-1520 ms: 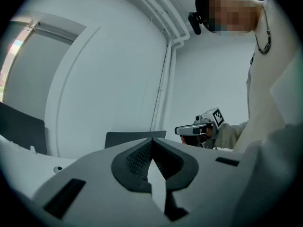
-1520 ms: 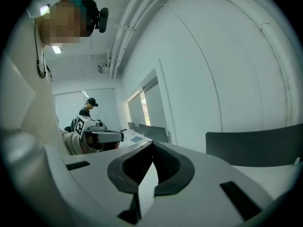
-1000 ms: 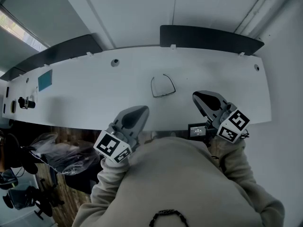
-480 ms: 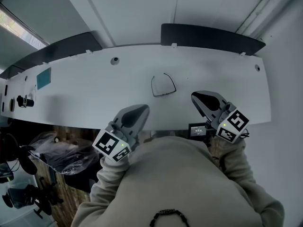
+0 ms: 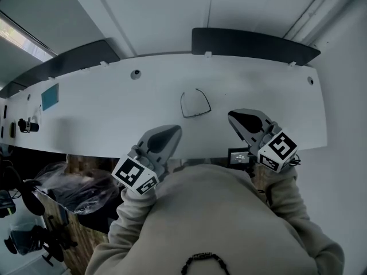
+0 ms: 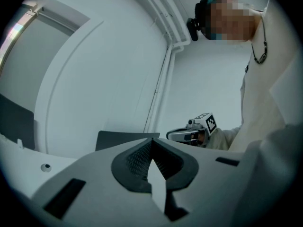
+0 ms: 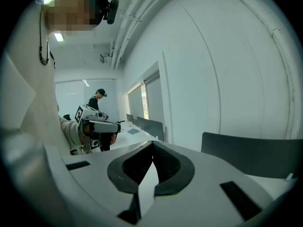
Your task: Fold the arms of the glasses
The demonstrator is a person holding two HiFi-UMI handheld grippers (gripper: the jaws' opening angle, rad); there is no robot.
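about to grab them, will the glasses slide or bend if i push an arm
The glasses look thin and wiry, so probably light and apt to skid on the smooth white table when pushed. Their slender open arms may flex, so likely fragile.

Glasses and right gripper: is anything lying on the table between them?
No. In the head view, only bare white table lies between the glasses and the right gripper. The two are apart, with nothing in the gap.

Cream sweatshirt (image 5: 218,211); grey left hand-held gripper (image 5: 174,131) and right hand-held gripper (image 5: 231,116), each with black-and-white marker cube (image 5: 136,175).
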